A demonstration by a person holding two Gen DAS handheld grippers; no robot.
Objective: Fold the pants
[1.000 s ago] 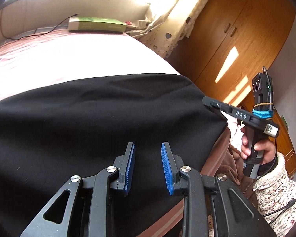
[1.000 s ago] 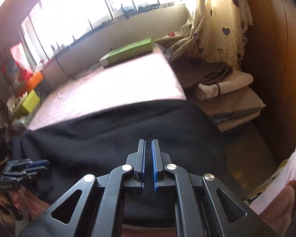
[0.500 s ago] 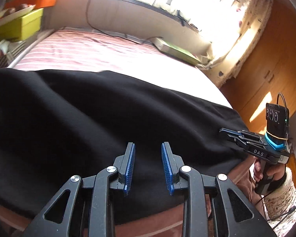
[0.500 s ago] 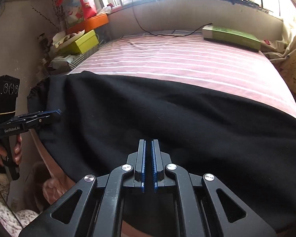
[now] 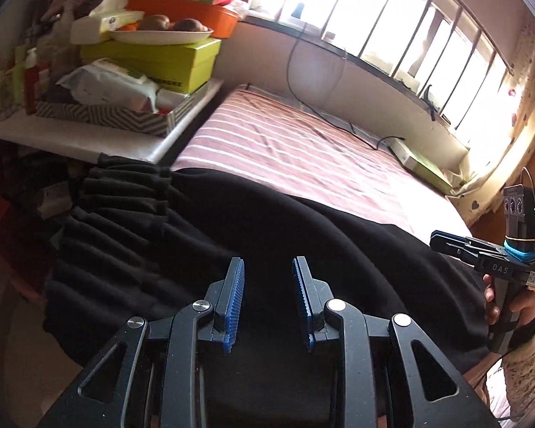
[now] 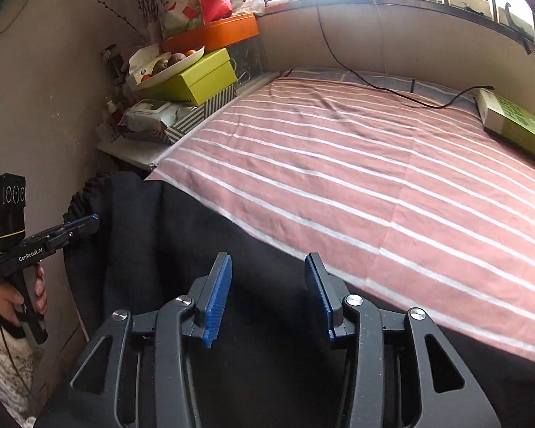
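**Mia:** Both views have swung over since a moment ago. Before, the left camera saw a brown wardrobe. Now it sees the side shelf (image 5: 89, 139) with boxes on it.

**Ben:** What is in the left view now?

**Mia:** The left hand-held gripper (image 5: 267, 299) has its blue pads spread apart. Nothing is between them. Under it lie the black pants (image 5: 232, 221), spread across the near part of the bed (image 5: 303, 146). The bunched, stretchy waistband (image 5: 125, 185) is at the left end, by the shelf. Over on the right you can see the other tool held up in a hand (image 5: 510, 306), above the far end of the pants.

**Ben:** And the right view?

**Mia:** The right hand-held gripper (image 6: 267, 292) was pressed together, and its jaws have just been opening. Now the pads stand apart with nothing in them. It hangs over the top edge of the pants (image 6: 203, 249), where black cloth meets the pink striped sheet (image 6: 374, 178). A green box (image 6: 517, 125) sits at the far corner.

**Ben:** So how much is done?

**Mia:** I think the pants already lie as one long black strip. They still look long. My guess is they need folding end to end next. Nobody is holding the cloth yet.
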